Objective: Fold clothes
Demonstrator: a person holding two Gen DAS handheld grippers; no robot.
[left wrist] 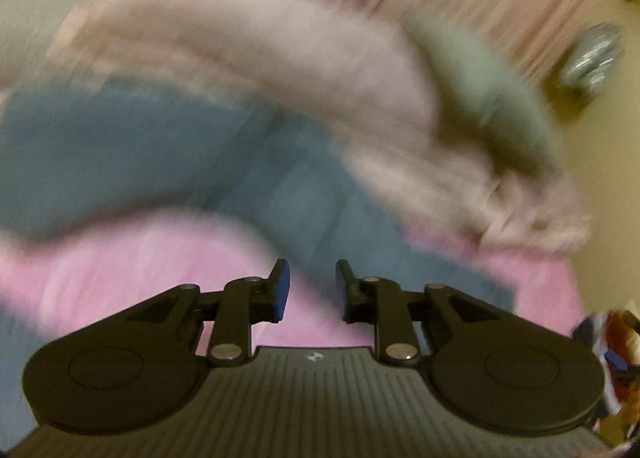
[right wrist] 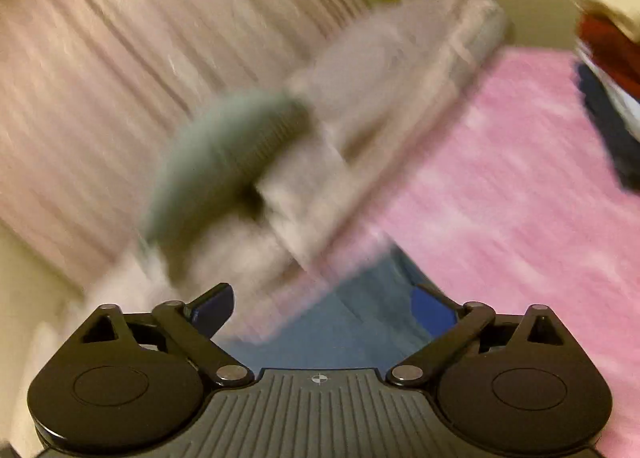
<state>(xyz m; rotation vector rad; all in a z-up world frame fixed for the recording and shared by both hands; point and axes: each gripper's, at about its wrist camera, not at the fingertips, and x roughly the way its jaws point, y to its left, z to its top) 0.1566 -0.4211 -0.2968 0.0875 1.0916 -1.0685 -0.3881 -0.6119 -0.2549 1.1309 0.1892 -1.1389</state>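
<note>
Both views are smeared by motion. A blue garment [left wrist: 160, 150] lies spread on the pink bed cover [left wrist: 120, 282]; its near part shows between the right fingers as blue cloth [right wrist: 352, 322]. My left gripper [left wrist: 312, 286] hovers over the garment's near edge, open with a narrow gap and nothing in it. My right gripper [right wrist: 324, 310] is open wide above the blue cloth, holding nothing. A pale pinkish-grey blanket or pillow heap [left wrist: 260, 42] lies behind the garment.
A grey-green cushion [right wrist: 224, 154] rests on the pale heap [right wrist: 380, 78]. Striped pinkish curtains [right wrist: 100, 78] hang behind. A stack of red, dark blue and cream clothes [right wrist: 608, 58] sits at the bed's far right. Colourful cloth [left wrist: 616, 358] shows at the left view's right edge.
</note>
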